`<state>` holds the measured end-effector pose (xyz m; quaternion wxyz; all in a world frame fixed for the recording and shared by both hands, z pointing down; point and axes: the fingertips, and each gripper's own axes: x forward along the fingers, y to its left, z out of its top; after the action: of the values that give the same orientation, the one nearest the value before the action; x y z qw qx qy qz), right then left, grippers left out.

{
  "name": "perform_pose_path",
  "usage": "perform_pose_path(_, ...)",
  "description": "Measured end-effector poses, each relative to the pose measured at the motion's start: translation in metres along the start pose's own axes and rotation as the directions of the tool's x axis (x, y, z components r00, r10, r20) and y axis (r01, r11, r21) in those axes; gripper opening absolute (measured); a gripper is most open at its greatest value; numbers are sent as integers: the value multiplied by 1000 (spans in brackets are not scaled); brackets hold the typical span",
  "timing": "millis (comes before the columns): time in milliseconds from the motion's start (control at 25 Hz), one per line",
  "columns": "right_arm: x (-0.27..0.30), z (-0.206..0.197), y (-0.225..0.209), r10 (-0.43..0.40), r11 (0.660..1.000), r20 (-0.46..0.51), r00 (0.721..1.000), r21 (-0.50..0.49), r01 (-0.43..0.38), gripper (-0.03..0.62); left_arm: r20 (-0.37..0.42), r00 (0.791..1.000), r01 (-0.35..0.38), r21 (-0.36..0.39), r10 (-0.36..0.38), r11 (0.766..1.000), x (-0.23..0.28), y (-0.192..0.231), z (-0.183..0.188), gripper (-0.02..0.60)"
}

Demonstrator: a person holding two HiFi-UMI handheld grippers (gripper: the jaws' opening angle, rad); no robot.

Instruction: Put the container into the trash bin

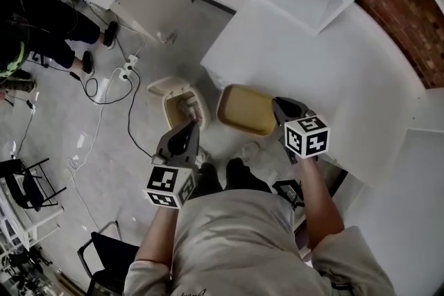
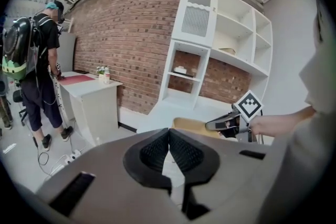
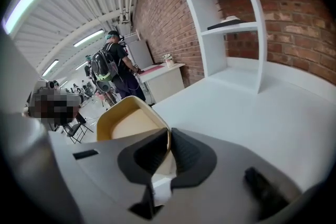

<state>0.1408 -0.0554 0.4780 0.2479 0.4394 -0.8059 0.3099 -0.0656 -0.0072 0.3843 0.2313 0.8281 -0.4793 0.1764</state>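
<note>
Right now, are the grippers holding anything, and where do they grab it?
The right gripper holds the tan container by its near rim. The left gripper holds nothing, jaws together.

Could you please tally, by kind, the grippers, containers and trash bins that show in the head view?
Grippers: 2 (left gripper, right gripper)
Containers: 1 (container, tan)
Trash bins: 1 (trash bin, cream)
Total: 4
</note>
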Motion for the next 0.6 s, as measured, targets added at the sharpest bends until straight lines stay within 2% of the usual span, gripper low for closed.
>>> perform_pose_path(320,42,18,80,67,995,-40,997,-76,-70,40,25,995,-95,-68,97,993,-60,75,-15,15)
perform_pose_path(600,71,28,138,102,987,-57,993,-115,-108,40,38,989,-136,-100,141,986,-99,124,-25,15)
